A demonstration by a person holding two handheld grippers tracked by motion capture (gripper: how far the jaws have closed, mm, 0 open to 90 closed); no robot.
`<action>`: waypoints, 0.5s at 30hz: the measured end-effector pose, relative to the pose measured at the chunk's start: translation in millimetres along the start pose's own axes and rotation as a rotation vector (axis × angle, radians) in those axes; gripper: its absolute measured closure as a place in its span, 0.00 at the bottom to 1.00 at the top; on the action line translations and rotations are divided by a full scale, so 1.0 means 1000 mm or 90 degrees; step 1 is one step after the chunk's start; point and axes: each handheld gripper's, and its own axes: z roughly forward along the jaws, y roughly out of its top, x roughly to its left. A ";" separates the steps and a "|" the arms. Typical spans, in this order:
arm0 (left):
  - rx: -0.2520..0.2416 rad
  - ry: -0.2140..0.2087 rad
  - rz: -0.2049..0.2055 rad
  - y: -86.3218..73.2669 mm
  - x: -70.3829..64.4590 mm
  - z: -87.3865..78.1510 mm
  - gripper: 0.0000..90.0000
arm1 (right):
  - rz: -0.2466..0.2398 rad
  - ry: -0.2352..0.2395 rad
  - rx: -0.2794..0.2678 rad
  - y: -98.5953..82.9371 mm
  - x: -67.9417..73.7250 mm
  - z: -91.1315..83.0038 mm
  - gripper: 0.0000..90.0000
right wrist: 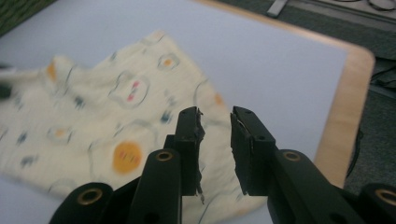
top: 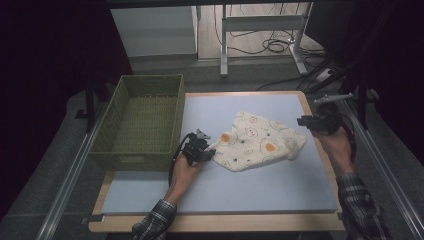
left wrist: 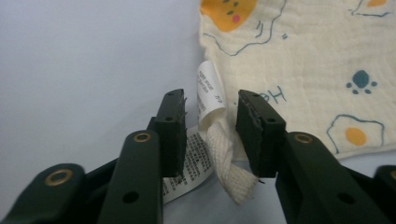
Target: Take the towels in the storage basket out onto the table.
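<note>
A cream cloth (top: 257,142) printed with eggs and paw marks lies crumpled on the blue mat (top: 250,190). My left gripper (top: 210,149) rests on the mat at the cloth's left corner. In the left gripper view it (left wrist: 210,100) is open, with a twisted cream tie (left wrist: 224,154) and a white care label (left wrist: 208,88) lying between the jaws, and the cloth (left wrist: 303,60) beyond them. My right gripper (top: 304,121) hovers above the table's right edge, off the cloth. Its own view shows it (right wrist: 215,116) open and holding nothing, with the cloth (right wrist: 93,116) below.
A green woven basket (top: 130,161) stands at the left of the table, its wall close beside my left hand. The wooden table edge (right wrist: 348,107) runs along the right. Desk legs and cables lie on the floor behind.
</note>
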 end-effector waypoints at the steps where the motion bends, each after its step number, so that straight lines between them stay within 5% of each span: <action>1: -0.001 0.000 0.002 0.000 0.000 0.000 0.67 | -0.008 0.009 0.004 -0.008 0.005 -0.001 0.80; 9: -0.011 0.004 -0.001 0.001 -0.004 -0.006 0.53 | -0.029 0.094 0.032 -0.066 0.039 0.005 0.76; 15: -0.004 0.028 0.004 0.001 -0.004 -0.004 0.39 | -0.059 0.142 0.023 -0.070 0.067 0.029 0.66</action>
